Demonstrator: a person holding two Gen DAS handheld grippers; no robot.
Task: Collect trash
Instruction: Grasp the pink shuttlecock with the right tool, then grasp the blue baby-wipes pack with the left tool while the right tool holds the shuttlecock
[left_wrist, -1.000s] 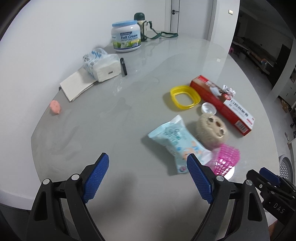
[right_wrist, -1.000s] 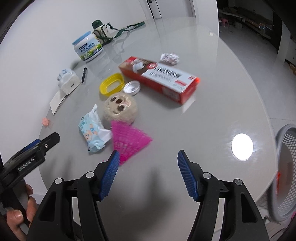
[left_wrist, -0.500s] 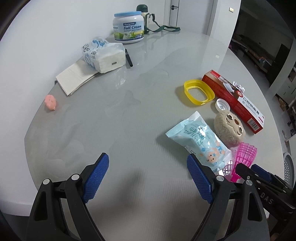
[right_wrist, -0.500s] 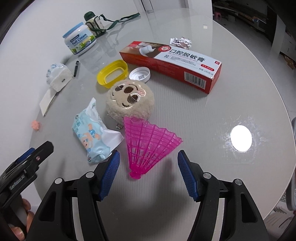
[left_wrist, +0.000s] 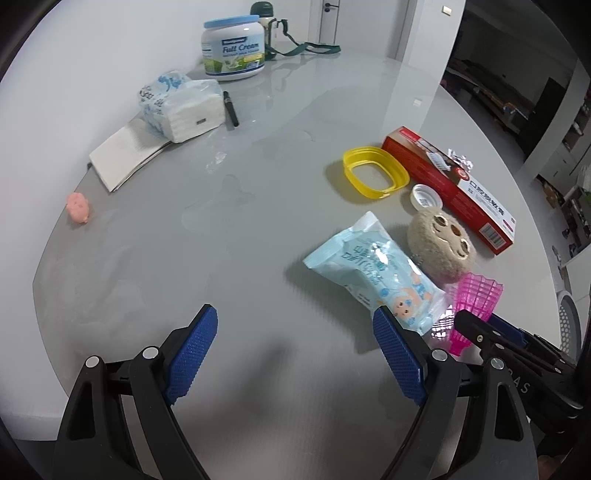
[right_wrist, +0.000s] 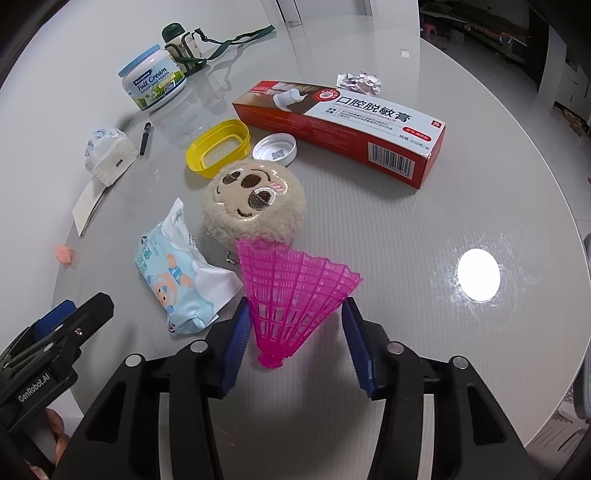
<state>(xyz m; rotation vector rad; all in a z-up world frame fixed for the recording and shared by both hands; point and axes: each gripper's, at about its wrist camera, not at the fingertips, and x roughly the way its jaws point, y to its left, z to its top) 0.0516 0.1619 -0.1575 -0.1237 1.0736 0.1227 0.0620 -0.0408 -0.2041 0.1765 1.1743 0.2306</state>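
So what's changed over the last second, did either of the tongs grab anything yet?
Nothing is grabbed yet. The right tongs have moved forward and down to the pink shuttlecock, which now lies between the open jaws, cork end toward the camera. The left tongs drifted slightly, open over bare table. The wipes packet, plush face and toothpaste box have not moved.

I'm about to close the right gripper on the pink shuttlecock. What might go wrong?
The right gripper is open around the shuttlecock, which looks thin and tapered, so it may crush or squirt out. Its wide end touches the plush toy and the wipes packet lies close, so either could get dragged along.
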